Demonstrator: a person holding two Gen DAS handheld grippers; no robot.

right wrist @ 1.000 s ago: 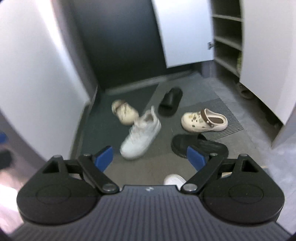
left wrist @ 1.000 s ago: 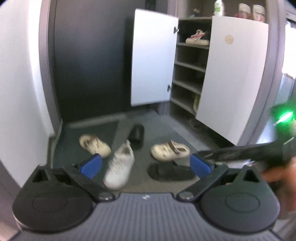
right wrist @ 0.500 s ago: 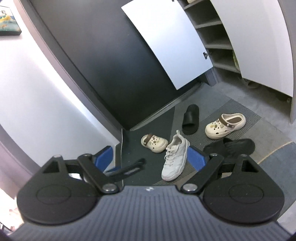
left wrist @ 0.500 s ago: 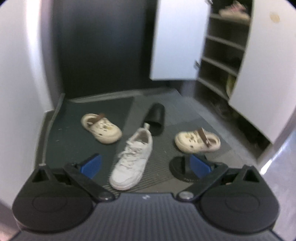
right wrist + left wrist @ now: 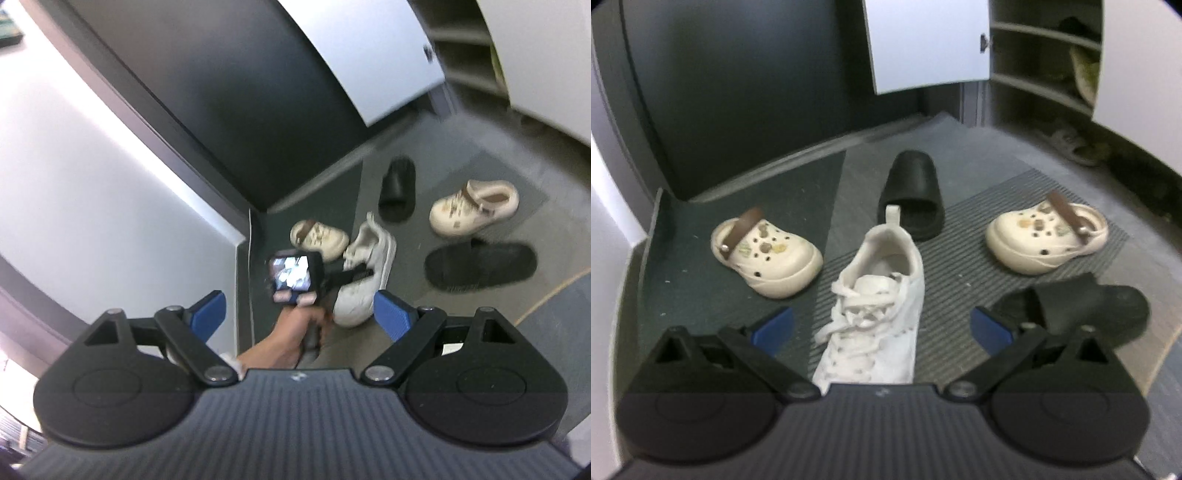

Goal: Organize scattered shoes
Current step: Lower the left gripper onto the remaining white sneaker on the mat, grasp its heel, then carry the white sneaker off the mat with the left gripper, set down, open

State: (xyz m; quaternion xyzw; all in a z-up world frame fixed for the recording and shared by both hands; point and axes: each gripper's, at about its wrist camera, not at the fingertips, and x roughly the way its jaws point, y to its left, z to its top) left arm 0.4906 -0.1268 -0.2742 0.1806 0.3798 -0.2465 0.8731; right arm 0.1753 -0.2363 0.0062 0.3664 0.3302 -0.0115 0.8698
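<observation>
Lengthwise, white sneaker (image 5: 877, 306) (heel away)

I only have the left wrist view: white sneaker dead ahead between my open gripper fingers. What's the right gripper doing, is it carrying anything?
Observer: No. The right gripper is open with nothing held, aimed down at the same group of shoes.
Operator: Does its camera catch my left one?
Observer: Yes. A hand holds the left gripper by its handle, with the small screen on its back lit.
Operator: Am I touching the sneaker?
Observer: In the right wrist view your gripper's front overlaps the white sneaker at the laces, but it is too blurred to tell contact.
</observation>
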